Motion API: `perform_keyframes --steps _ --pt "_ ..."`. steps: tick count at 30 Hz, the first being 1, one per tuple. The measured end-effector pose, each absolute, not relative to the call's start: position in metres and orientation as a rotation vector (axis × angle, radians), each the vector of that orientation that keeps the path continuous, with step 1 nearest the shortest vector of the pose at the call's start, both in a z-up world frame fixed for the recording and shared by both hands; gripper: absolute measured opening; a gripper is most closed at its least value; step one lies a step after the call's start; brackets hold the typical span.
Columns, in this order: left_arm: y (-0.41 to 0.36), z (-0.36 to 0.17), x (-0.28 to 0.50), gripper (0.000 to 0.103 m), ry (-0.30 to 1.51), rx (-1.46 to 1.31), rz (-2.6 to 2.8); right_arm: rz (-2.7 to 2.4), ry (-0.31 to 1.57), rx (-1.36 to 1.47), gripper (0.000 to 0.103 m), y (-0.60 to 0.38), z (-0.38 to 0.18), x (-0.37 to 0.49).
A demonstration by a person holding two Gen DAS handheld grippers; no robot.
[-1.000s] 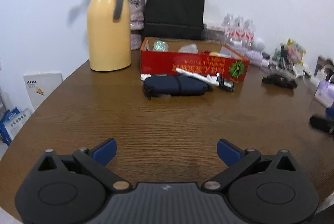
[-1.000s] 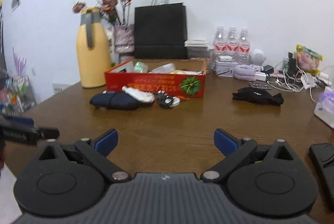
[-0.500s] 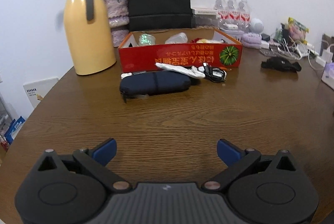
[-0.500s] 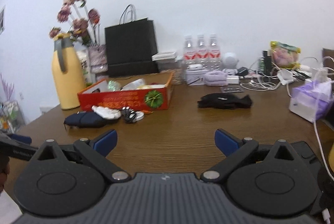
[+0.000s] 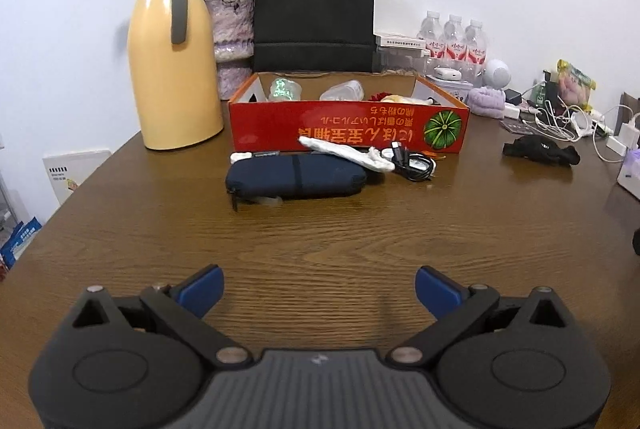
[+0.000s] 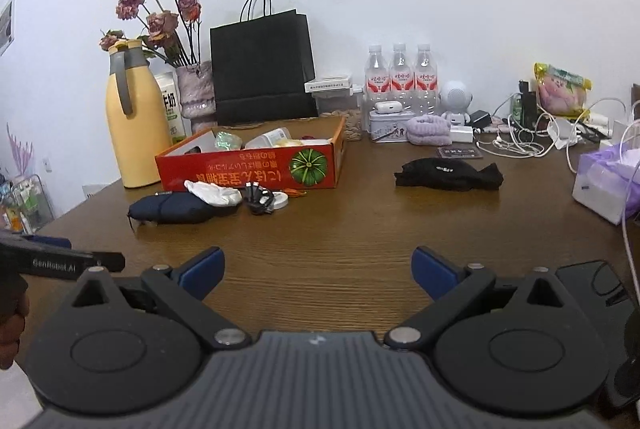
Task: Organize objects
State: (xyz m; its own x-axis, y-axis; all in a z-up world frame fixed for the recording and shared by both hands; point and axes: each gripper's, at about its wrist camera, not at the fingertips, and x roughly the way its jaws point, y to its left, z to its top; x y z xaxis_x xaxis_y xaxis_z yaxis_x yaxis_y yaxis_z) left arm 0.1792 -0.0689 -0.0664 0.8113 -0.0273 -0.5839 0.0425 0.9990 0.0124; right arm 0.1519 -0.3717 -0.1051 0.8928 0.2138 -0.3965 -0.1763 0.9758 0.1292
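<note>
L gripper (image 5: 318,289): jaws wide apart, nothing between; hovers over bare bench near edge. Also seen at 9 o'clock in R view (image 6: 60,261).
R gripper (image 6: 318,271): jaws spread wide, empty; over bench, well short of the items.
Bench (image 5: 320,229): brown wood grain, round edge at 8 o'clock.
Box (image 5: 348,129): red, open top, pumpkin print on front; 12 o'clock from L gripper, far side of bench. Small items inside, can't tell what exactly.
Pouch (image 5: 296,177): navy, zipped, lies flat just in front of box, at 12 o'clock in L view; 10 o'clock in R view (image 6: 172,207).
White cloth (image 5: 348,153): touching pouch's R end, leaning toward box front.
Cable (image 5: 412,163): black coil w/ white bit, just beside cloth, at 1 o'clock.
Black cloth (image 6: 448,175): crumpled, alone on bench, well apart from box; 1 o'clock in R view.
Flask (image 5: 174,57): yellow, grey handle, upright, just L of box at 11 o'clock.
Vase (image 5: 234,45): w/ dried roses, behind flask.
Bag (image 5: 314,15): black paper, upright behind box at wall.
Bottles (image 6: 400,77): three, in a row at wall, R of bag.
Tissue pack (image 6: 604,185): purple/white, at 3 o'clock bench edge in R view.
Chargers/cords (image 6: 520,141): tangle at 2 o'clock, by wall.
</note>
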Motion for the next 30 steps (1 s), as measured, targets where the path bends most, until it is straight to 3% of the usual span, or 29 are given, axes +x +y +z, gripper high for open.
perform_keyframes --steps 17,20,26,30 --pt "-0.078 -0.063 0.204 0.102 0.674 0.132 -0.014 0.105 0.310 0.221 0.102 -0.411 -0.105 0.123" --pt "-0.087 -0.055 0.207 0.097 0.675 0.137 -0.003 0.109 0.301 0.258 0.103 -0.422 -0.105 0.122" --pt "-0.090 -0.016 0.181 0.097 0.505 0.011 -0.064 0.130 0.271 0.182 0.102 -0.415 -0.077 0.111" --pt "-0.085 -0.018 0.154 0.097 0.487 0.007 -0.118 0.157 0.256 0.173 0.103 -0.400 -0.074 0.098"
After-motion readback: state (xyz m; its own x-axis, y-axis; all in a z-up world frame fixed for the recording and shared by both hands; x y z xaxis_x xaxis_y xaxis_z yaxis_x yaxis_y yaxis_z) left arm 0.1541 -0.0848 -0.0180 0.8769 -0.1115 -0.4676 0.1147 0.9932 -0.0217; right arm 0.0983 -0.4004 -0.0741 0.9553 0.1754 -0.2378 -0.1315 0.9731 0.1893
